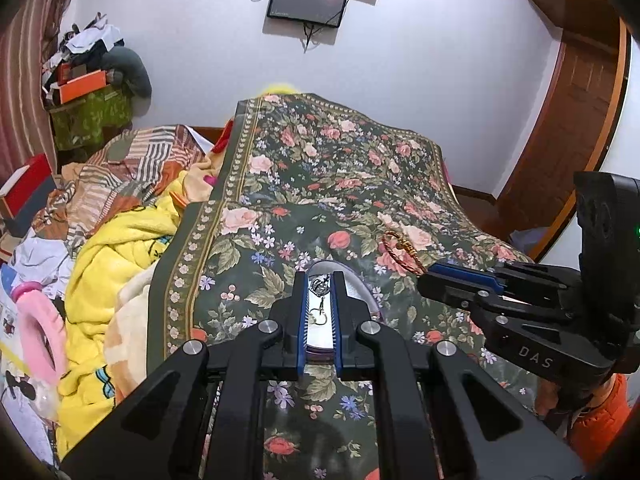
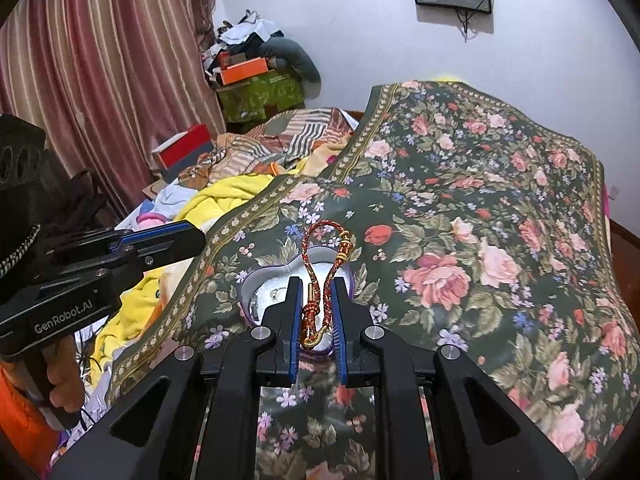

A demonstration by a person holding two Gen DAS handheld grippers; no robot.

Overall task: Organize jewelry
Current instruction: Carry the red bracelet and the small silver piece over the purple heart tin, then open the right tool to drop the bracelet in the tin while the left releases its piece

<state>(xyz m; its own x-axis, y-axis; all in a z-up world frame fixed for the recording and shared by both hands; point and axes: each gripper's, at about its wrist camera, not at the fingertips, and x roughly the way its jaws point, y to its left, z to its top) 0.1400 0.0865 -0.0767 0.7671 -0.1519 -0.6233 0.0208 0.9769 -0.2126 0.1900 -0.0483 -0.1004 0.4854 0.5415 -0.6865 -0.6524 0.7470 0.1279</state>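
Observation:
A heart-shaped purple tin point(image 2: 250, 280) with a silver inside sits on the floral cloth point(image 2: 480, 220); it also shows in the left wrist view point(image 1: 360, 284). My right gripper point(image 2: 316, 284) is shut on a red and gold braided bracelet point(image 2: 326, 256) and holds it just above the tin. The bracelet's loop shows in the left wrist view point(image 1: 400, 254) at the tip of the right gripper point(image 1: 428, 276). My left gripper point(image 1: 321, 276) hovers over the tin with its jaws narrowly apart; a silver pendant and chain point(image 1: 320, 286) show between them. Whether the jaws pinch it is unclear. A ring point(image 2: 276, 294) lies in the tin.
A heap of yellow and striped blankets point(image 1: 120, 248) lies left of the floral cloth. Boxes and clothes point(image 2: 256, 76) are stacked by the curtain point(image 2: 100, 60). A pink ring-shaped toy point(image 1: 40, 320) lies at the far left. A wooden door point(image 1: 580, 100) stands to the right.

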